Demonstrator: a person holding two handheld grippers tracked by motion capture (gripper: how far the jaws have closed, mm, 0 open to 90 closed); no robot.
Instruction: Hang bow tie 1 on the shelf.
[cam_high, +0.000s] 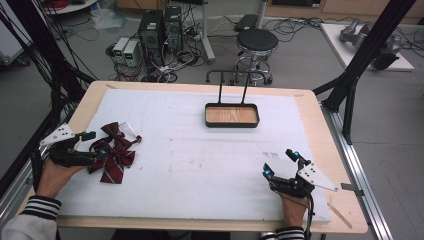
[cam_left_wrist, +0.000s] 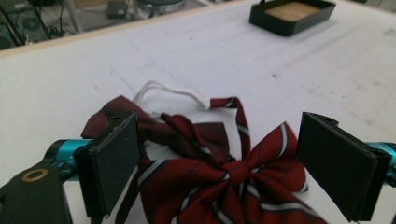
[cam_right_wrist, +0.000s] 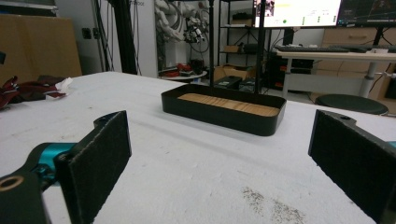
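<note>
Left tool (cam_left_wrist: 219, 163) spread around a red striped bow tie (cam_left_wrist: 224, 177) near the counter's (cam_high: 200, 150) left edge, right tool (cam_high: 281, 162) spread, resting near the front right corner

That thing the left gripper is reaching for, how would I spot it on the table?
Start at the white mat covering the table and go to its near left edge, where the left gripper sits with jaws open. Between them lies a bow tie. It is dark red with thin pale stripes and a white strap, the only cloth item there.

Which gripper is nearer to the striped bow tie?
Left. The left gripper is at the bow tie, jaws open on either side of it. The right gripper sits far across the table, jaws open.
</note>
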